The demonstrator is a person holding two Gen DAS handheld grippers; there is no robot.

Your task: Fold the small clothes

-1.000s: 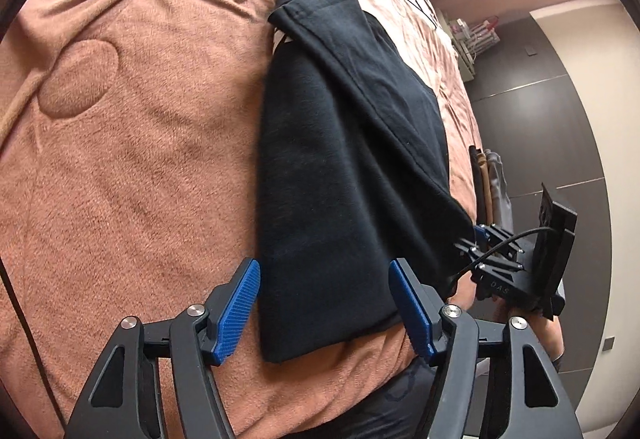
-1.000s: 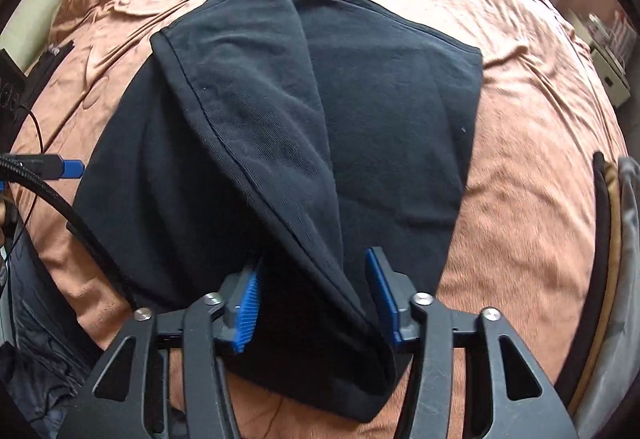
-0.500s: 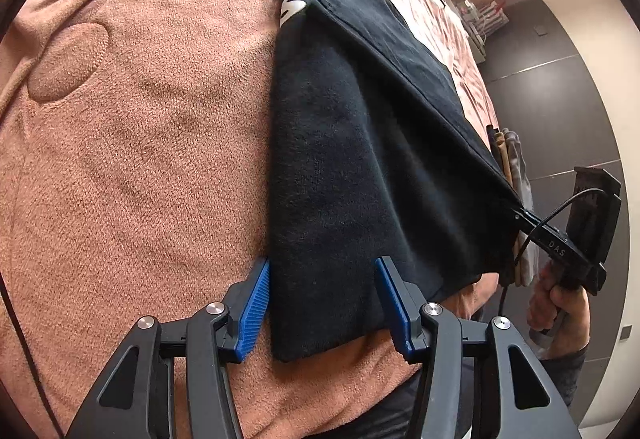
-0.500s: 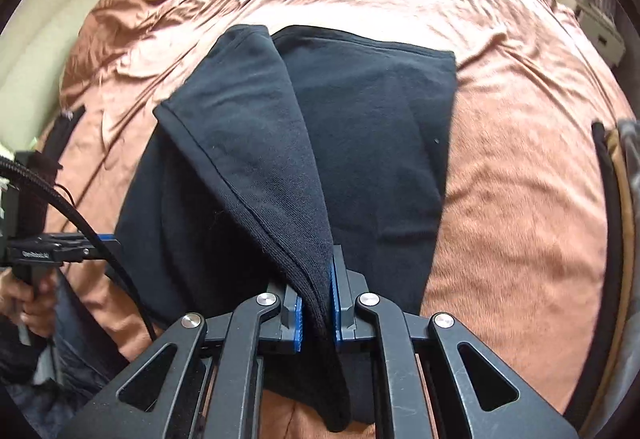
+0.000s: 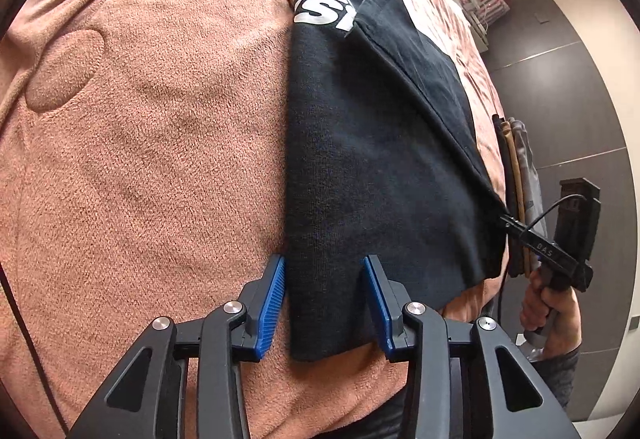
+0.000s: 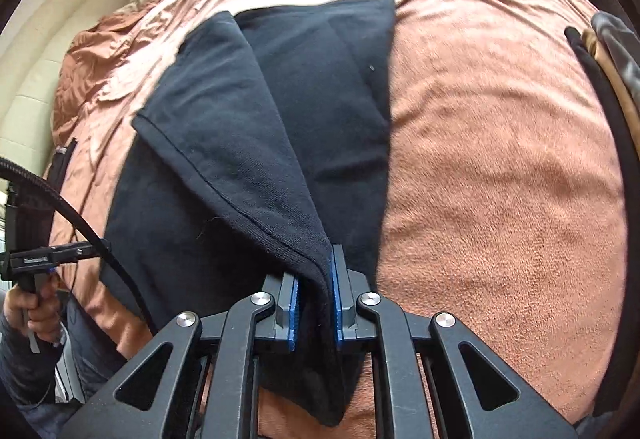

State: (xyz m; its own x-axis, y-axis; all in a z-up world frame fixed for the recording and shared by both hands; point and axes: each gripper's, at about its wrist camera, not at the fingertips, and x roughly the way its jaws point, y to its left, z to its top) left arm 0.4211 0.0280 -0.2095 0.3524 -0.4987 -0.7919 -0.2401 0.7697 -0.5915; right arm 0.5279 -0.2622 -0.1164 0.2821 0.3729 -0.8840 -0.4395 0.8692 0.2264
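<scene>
We now have the right gripper clenched on the near corner of the black shirt on the brown blanket, lifting that flap, while the left gripper, narrower than a second ago, straddles the near left corner unclosed, so the fold can begin.

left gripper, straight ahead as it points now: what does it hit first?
The black shirt. Its near corner already lies between the open jaws of the left gripper, so going on would run further over the shirt; height above the cloth is unclear.

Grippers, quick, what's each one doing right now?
Left gripper: open, straddling the black shirt corner.
Right gripper: closed on the shirt's lifted edge.
</scene>
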